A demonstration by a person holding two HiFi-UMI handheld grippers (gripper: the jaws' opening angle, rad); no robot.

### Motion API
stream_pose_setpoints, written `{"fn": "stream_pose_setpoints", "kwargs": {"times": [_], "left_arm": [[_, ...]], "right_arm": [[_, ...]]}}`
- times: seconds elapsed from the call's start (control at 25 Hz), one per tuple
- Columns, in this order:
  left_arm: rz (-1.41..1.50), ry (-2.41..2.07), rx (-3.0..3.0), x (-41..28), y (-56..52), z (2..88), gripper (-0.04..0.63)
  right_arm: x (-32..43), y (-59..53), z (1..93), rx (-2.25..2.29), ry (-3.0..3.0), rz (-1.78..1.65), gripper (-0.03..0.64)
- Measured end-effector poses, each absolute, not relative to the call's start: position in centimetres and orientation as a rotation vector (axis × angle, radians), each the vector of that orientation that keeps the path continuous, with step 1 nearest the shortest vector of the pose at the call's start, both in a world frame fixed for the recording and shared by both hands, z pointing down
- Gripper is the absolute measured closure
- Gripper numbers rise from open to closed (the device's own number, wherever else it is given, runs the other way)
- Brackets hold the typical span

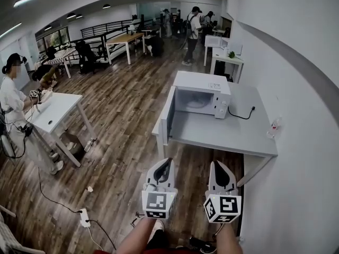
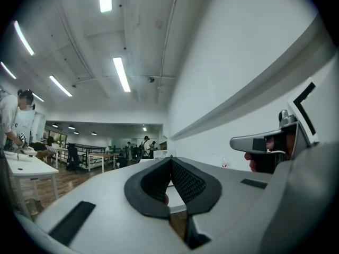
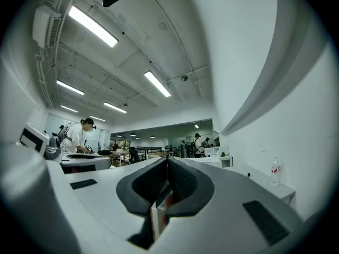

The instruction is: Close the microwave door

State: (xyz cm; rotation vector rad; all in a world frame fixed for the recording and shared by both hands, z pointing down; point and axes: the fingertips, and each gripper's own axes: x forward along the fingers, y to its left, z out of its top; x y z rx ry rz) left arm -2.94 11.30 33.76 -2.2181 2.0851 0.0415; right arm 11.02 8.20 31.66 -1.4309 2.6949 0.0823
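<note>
Your L gripper (image 1: 169, 161) and R gripper (image 1: 216, 164): both jaws pressed together, nothing held, side by side, not touching table (image 1: 238, 136). On it at 12 o'clock, microwave (image 1: 204, 91); door (image 1: 168, 118) stands open, at microwave's 8 o'clock.

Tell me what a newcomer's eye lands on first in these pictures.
First comes the white microwave on the grey table by the right wall, with its door swung wide open toward the room. Next come the left gripper and the right gripper at the bottom of the head view, both shut and empty, short of the table.
</note>
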Motion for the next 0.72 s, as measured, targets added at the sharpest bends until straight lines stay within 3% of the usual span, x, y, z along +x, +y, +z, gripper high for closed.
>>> {"fn": "stream_pose_setpoints", "kwargs": {"times": [0.72], "left_arm": [[0.058, 2.009, -2.285, -16.0, -1.3, 34.2, 0.569]], "right_arm": [[-3.2, -3.9, 32.1, -1.463, 2.703, 0.086, 0.589]]}}
